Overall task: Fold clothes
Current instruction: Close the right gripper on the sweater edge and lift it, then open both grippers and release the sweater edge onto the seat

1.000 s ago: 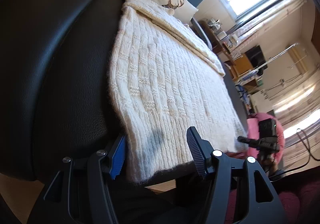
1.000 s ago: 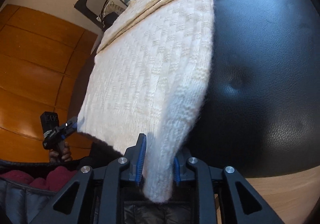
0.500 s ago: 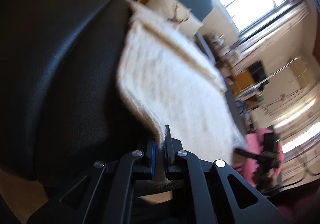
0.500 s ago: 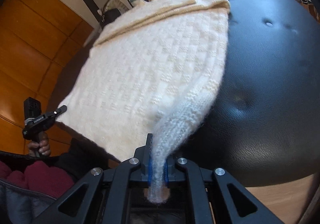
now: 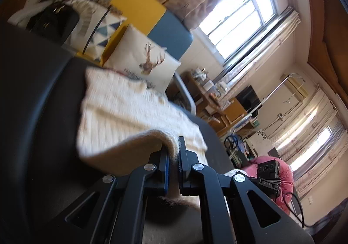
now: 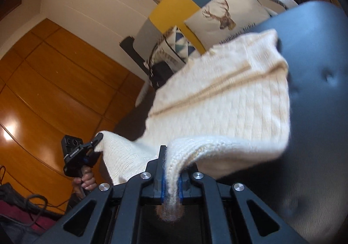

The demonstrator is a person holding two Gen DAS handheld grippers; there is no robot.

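Left tongs (image 5: 174, 157) clamped tight on the near hem of the cream knit sweater (image 5: 121, 111), fabric pinched between the blue pads and a tuft of wool poking out behind them. The lifted hem arches up off the black padded surface (image 5: 32, 96), while the far part of the sweater lies flat on it, just in front of the deer cushion (image 5: 141, 61). Only this left view gives us the bright window (image 5: 237, 20) well to the right of the deer cushion, the curtains, and the cluttered wooden desk (image 5: 228, 111) below it; the other tool's camera box (image 5: 268, 169) peeks in at the lower right against a pink sleeve. Over to the right wrist view: right tongs (image 6: 171, 170) also clenched on the sweater (image 6: 228, 100), a thick fold of knit squeezed between the pads and trailing down past them. This view alone shows the orange wooden wall panels (image 6: 43, 91) far left of the deer cushion (image 6: 226, 13), and the person's left hand (image 6: 86, 181) gripping the left tool's handle, with that tool biting the sweater's other near corner. Both corners up, hem sagging between them, everything motion-blurred; the tufted surface (image 6: 322, 70) sits to the right of the sweater.
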